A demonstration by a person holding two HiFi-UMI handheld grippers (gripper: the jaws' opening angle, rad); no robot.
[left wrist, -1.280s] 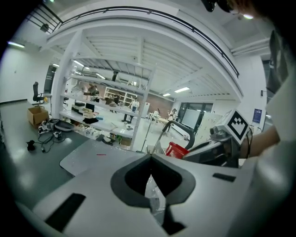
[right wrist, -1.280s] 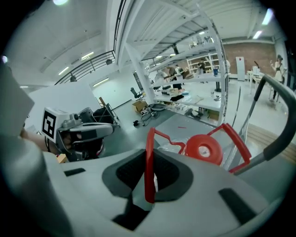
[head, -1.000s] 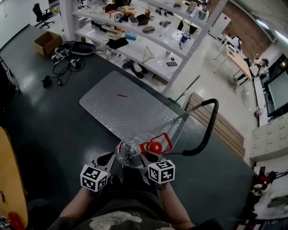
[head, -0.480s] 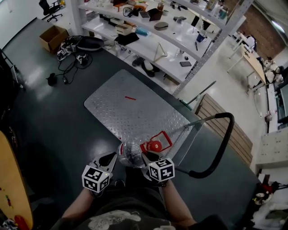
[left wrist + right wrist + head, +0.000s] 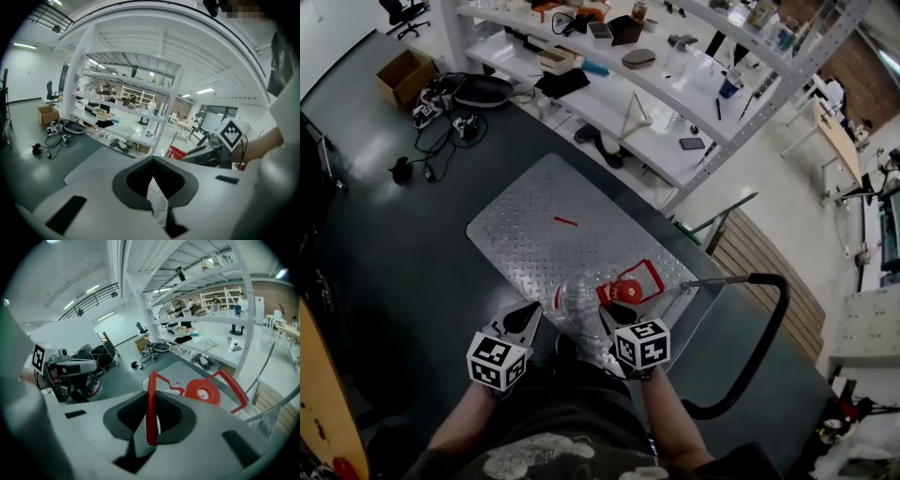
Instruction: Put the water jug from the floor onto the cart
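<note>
While the right gripper has its fingers shut tight on the red handle of the water jug, the left gripper has its fingers nearly together on a thin bit of clear, crinkly plastic (most likely the jug's side). The jug hangs between the two, over the near edge of the cart. I cannot tell if its bottom touches the metal deck yet.

This looks like the putting-down step. Next, the jug should go a little further over the deck, come down flat, and then both sets of fingers can let go.

A small red mark lies on the deck, well away from the jug. The cart's black push bar stands off to the right, so the right arm should stay clear of it. White shelves, a cardboard box and floor cables are far off.
</note>
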